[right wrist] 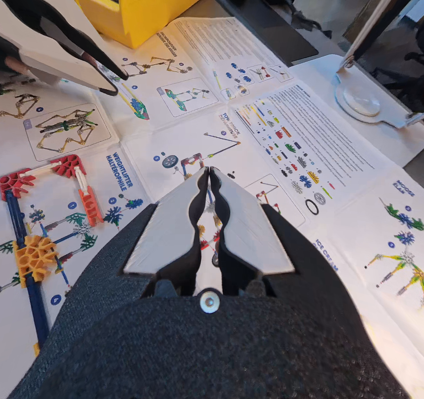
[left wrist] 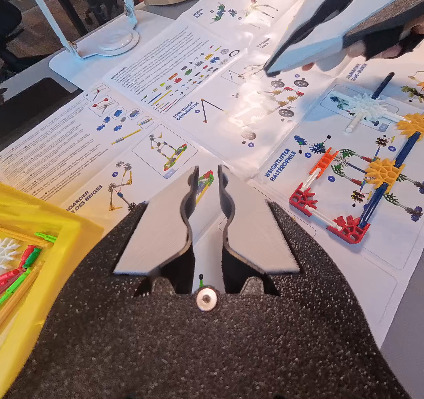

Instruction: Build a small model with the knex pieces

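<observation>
My left gripper (left wrist: 207, 170) hovers over a large printed instruction sheet (left wrist: 206, 121). Its jaws stand a little apart with only the paper showing between them. It also shows in the right wrist view (right wrist: 119, 85) at the upper left. My right gripper (right wrist: 209, 169) is shut, tips touching, with nothing seen between them. It also shows in the left wrist view (left wrist: 271, 72) at the upper right. A part-built toy frame lies on the sheet: red corner connectors (left wrist: 302, 201), white rods, an orange connector (left wrist: 323, 162), blue rods and a yellow connector (left wrist: 383, 173). The frame also shows in the right wrist view (right wrist: 68, 165).
A yellow bin (left wrist: 57, 227) with loose rods and connectors stands at the lower left; it shows in the right wrist view (right wrist: 142, 4) at the top. A white snowflake connector on a white rod (left wrist: 367, 108) lies at the right. A white stand base (left wrist: 114, 41) sits beyond the sheet. Both grippers' tips are roughly 11 centimeters from the orange connector (left wrist: 323, 162). My right wrist view (right wrist: 91, 203) looks at it from another angle.
</observation>
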`<act>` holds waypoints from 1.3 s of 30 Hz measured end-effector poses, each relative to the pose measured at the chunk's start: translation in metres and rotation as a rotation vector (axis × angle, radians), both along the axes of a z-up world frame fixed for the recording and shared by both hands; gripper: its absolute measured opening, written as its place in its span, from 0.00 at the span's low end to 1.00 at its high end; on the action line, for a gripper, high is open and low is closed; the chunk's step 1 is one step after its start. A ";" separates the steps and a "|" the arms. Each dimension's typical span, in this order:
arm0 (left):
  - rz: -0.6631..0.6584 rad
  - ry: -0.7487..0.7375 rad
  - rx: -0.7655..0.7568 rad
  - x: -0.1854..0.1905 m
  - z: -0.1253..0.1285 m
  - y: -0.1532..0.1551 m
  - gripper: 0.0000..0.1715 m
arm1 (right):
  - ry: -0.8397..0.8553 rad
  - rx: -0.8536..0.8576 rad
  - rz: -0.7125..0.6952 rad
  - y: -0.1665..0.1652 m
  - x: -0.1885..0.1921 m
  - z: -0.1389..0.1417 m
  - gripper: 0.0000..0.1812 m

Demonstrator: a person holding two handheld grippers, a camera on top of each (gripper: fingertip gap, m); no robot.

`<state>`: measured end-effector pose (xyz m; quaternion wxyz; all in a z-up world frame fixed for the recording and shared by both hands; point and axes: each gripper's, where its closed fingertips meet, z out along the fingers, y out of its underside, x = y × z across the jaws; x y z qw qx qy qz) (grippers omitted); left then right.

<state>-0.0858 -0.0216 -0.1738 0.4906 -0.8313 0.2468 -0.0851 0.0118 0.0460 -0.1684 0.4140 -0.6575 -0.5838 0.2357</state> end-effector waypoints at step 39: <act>0.047 -0.146 -0.051 -0.013 0.003 -0.001 0.13 | -0.099 -0.158 -0.016 0.000 -0.012 -0.033 0.00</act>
